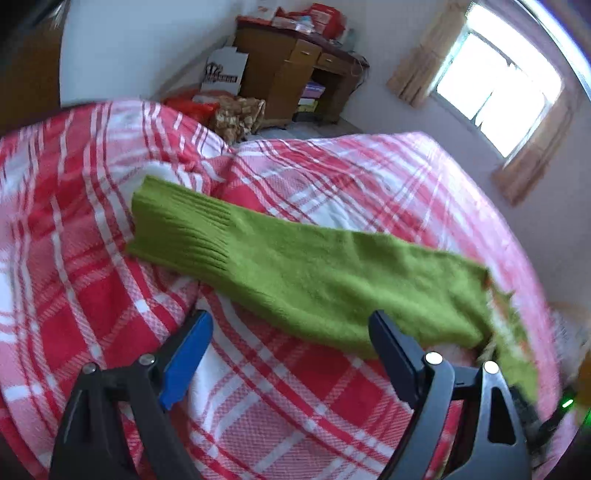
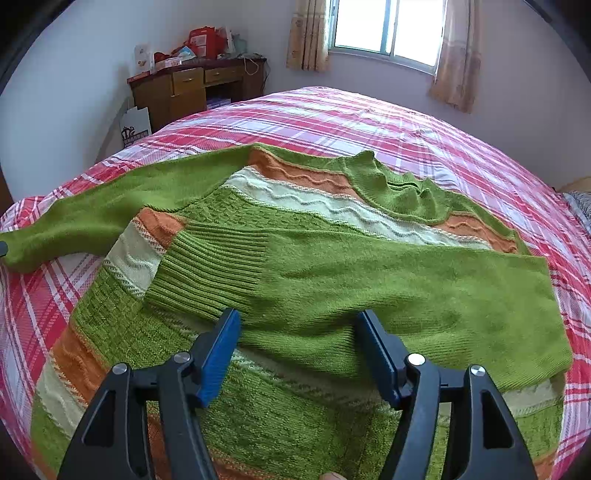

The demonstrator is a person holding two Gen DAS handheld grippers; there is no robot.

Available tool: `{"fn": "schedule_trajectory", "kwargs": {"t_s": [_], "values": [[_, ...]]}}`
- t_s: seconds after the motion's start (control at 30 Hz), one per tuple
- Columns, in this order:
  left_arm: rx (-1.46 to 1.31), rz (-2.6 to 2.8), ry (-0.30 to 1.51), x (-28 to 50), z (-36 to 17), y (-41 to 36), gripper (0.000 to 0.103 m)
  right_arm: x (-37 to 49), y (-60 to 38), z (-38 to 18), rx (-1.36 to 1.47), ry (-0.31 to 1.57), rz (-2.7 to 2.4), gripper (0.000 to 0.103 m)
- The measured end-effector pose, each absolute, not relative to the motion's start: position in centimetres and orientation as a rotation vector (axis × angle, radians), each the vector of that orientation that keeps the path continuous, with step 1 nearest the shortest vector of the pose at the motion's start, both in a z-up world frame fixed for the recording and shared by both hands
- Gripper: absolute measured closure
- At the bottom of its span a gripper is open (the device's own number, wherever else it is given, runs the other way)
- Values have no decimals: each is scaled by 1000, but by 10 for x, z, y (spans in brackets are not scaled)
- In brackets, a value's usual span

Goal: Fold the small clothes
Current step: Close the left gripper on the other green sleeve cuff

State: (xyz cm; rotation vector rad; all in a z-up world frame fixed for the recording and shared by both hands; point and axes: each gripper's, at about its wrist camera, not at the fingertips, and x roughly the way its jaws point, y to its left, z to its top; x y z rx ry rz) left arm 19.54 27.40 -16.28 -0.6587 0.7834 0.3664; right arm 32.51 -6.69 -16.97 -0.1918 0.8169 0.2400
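Note:
A small green knit sweater (image 2: 280,229) with orange and cream stripes lies flat on the red plaid bed cover (image 2: 369,114). Its right sleeve (image 2: 388,295) is folded across the body, ribbed cuff pointing left. Its left sleeve (image 2: 110,210) stretches out to the left; in the left wrist view this sleeve (image 1: 295,273) lies on the cover with its ribbed cuff at the far end. My right gripper (image 2: 299,332) is open, just above the folded sleeve's near edge. My left gripper (image 1: 291,332) is open, hovering over the cover beside the outstretched sleeve.
A wooden desk (image 2: 192,88) with red boxes stands against the far wall, a paper bag (image 2: 135,125) beside it. A curtained window (image 2: 384,29) is behind the bed. Bags and bundles (image 1: 229,110) lie on the floor by the bed.

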Motion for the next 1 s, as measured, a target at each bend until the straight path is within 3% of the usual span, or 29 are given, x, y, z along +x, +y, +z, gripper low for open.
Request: {"fn": "schedule_trajectory", "kwargs": {"t_s": [0.13, 0.3, 0.33, 0.43, 0.5, 0.63, 1.0], "values": [[-794, 334, 728, 187, -165, 287, 15, 325, -66, -170, -197, 813, 235, 36], [-848, 308, 697, 188, -165, 292, 24, 325, -65, -170, -204, 808, 230, 35], [-853, 299, 696, 191, -165, 292, 30, 324, -65, -170, -206, 806, 229, 35], [-855, 337, 722, 199, -168, 295, 32, 324, -65, -170, -210, 804, 225, 35], [-866, 375, 734, 205, -176, 301, 39, 324, -65, -169, -209, 802, 225, 34], [-809, 391, 741, 214, -177, 307, 95, 324, -66, -169, -204, 803, 227, 34], [-665, 299, 606, 214, -110, 294, 95, 325, -66, -170, -211, 800, 218, 33]]}}
